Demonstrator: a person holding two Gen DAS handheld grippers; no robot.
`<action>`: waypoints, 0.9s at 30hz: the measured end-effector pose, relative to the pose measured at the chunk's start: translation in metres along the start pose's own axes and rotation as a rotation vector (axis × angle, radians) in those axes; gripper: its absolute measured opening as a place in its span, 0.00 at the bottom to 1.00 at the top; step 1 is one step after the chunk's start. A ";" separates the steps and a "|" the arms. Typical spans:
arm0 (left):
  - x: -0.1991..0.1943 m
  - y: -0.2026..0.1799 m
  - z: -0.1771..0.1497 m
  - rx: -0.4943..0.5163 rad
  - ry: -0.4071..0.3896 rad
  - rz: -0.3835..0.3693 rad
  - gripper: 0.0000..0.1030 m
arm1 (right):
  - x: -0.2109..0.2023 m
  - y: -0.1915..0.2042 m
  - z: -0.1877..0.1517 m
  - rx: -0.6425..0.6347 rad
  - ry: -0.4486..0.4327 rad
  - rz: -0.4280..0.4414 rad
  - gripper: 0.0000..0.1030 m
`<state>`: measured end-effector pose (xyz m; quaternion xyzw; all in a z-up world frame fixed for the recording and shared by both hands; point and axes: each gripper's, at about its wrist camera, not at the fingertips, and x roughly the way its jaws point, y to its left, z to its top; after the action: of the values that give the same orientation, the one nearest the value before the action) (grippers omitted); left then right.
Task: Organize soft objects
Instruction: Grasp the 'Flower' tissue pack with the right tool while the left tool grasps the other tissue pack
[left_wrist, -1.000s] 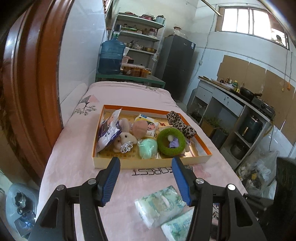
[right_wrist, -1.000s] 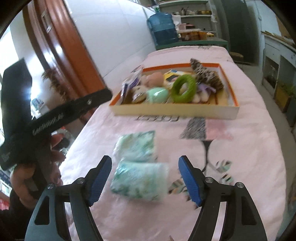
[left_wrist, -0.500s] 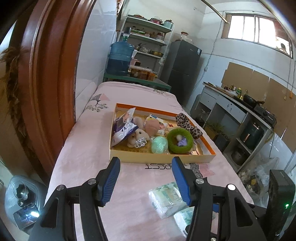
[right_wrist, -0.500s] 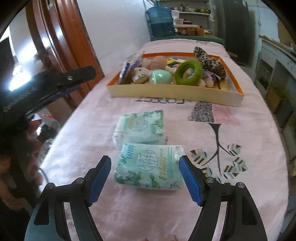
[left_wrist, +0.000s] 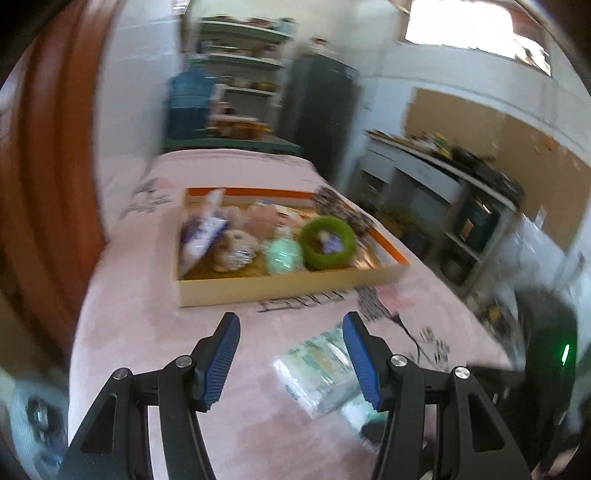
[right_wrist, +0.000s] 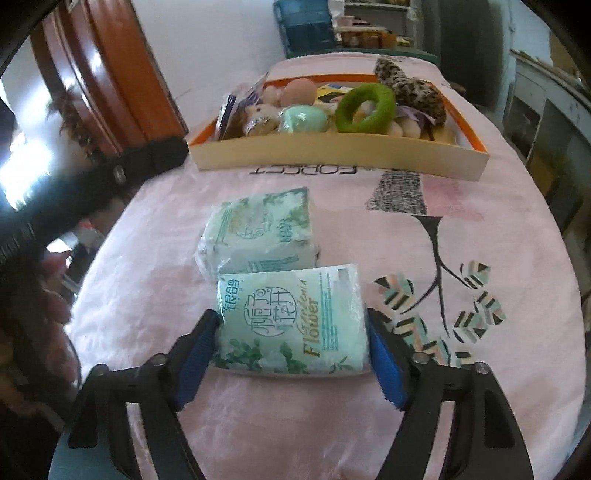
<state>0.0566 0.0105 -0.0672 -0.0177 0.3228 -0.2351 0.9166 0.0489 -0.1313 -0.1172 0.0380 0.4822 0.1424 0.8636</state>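
— What's closest to you right now?

— My right gripper (right_wrist: 291, 334). Its blue pads sit on either side of the nearer tissue pack (right_wrist: 291, 325), the one printed with "Flower". The left pad looks to be touching the wrapper's edge and the right one is just beside it, but I cannot tell whether they are actually pressing.

— And the left one?

— My left gripper (left_wrist: 290, 354) is spread wide with nothing between its fingers, only the pink cloth (left_wrist: 155, 332) beneath. That view is blurred. A tissue pack (left_wrist: 317, 365) shows just behind its right finger.

— What lies past the pack you're at?

— A second tissue pack (right_wrist: 258, 232), touching the first along its far edge and lying slightly turned. Both rest flat on the cloth, whose print shows a tree with striped leaves (right_wrist: 436, 258) to the right.

— Farther still?

— The shallow box (right_wrist: 332, 153) with an orange rim, well apart from the packs. Inside are a green ring (right_wrist: 365, 107), a mint-green round thing (right_wrist: 303, 118), small plush toys (right_wrist: 258, 114), a leopard-print piece (right_wrist: 410, 88) and a purple-and-white packet (right_wrist: 236, 107) leaning at the left end.

— And behind?

— A blue water jug (left_wrist: 190, 103), shelves (left_wrist: 243, 55) and a dark fridge (left_wrist: 317, 107), all blurred.
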 end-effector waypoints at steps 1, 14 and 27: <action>0.003 -0.003 0.000 0.045 0.015 -0.024 0.56 | -0.002 -0.003 0.000 0.004 0.001 0.011 0.71; 0.042 -0.024 -0.006 0.562 0.183 -0.397 0.64 | -0.023 -0.043 -0.005 0.103 -0.024 0.059 0.71; 0.084 -0.023 -0.015 0.658 0.323 -0.409 0.67 | -0.019 -0.051 0.001 0.116 -0.021 0.074 0.71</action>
<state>0.0953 -0.0457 -0.1235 0.2493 0.3599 -0.5027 0.7454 0.0513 -0.1851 -0.1109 0.1069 0.4790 0.1456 0.8590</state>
